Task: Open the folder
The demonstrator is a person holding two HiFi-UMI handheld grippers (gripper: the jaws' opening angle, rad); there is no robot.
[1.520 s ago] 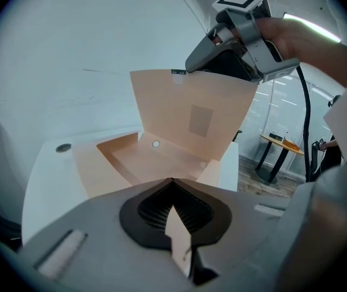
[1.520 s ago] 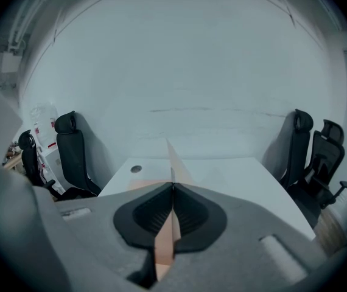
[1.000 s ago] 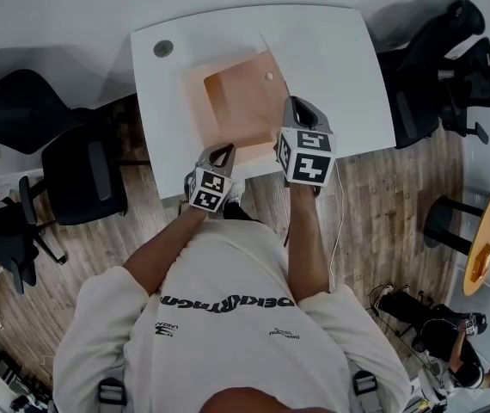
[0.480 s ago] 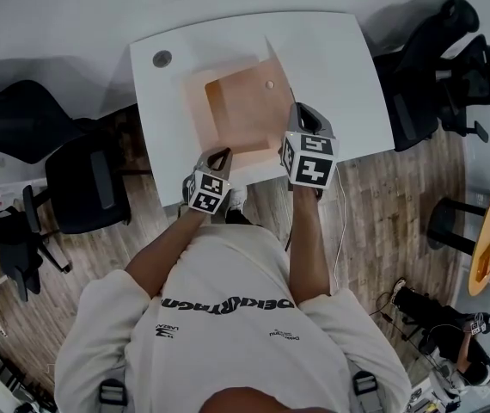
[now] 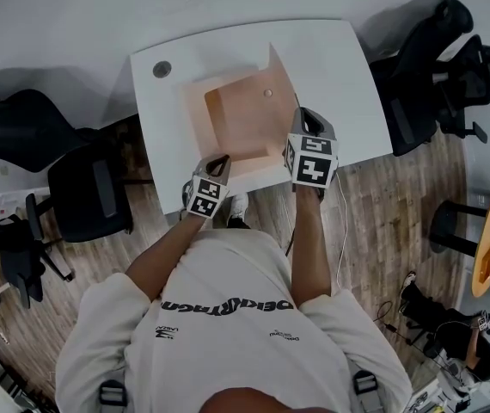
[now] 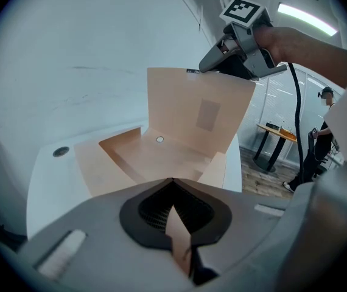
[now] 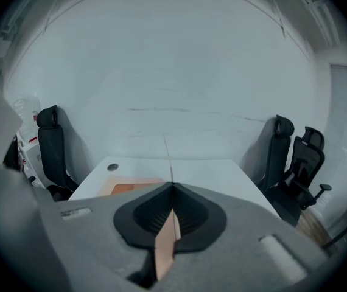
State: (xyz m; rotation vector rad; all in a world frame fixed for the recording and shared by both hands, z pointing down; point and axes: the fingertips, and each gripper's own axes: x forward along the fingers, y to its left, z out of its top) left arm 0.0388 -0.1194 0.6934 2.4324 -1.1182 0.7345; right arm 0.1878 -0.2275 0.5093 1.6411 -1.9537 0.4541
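Now the tan folder (image 5: pixel 241 119) lies half open on the white tabletop (image 5: pixel 331 67). The left gripper (image 5: pixel 218 162) has its fingers (image 6: pixel 143 212) clamped on the near edge, seemingly the lower cover. The right gripper (image 5: pixel 300 117) pinches the upper cover, which stands nearly upright.

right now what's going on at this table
A person with a gripper in each hand is opening a peach-coloured card folder on the white table. The right gripper is shut on the edge of the folder's cover and holds it lifted, nearly upright. The left gripper is shut on the folder's near edge, while the bottom half lies on the table. The folder is partly open, not yet laid flat.
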